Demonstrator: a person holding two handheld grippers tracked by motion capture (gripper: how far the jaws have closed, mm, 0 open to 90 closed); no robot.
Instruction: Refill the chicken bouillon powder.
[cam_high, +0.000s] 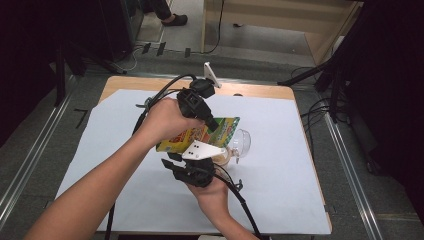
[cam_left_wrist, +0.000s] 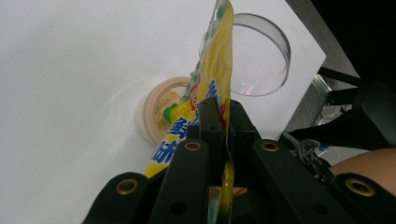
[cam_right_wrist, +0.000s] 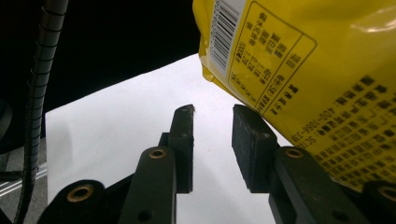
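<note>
One yellow-green pouch (cam_high: 200, 134) is hanging tilted, long axis slanting over the cup (cam_left_wrist: 156, 109); your left gripper (cam_left_wrist: 219, 114) is pinching it, right gripper (cam_right_wrist: 212, 140) is gaping slightly, empty.

left hand-held gripper (cam_high: 214, 126): grips yellow packet (cam_high: 200, 135) | right hand-held gripper (cam_high: 175, 162): just below packet | clear cup (cam_high: 242, 144): right of both

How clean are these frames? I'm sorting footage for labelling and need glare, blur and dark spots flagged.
High view: evenly lit, slightly soft, room edges dark. Left gripper view: the white sheet is overexposed, the left gripper is sharp on the yellow packet, and the clear lid shows glints. Right gripper view: black background, glare on the packet's top corner, right gripper in focus.
</note>
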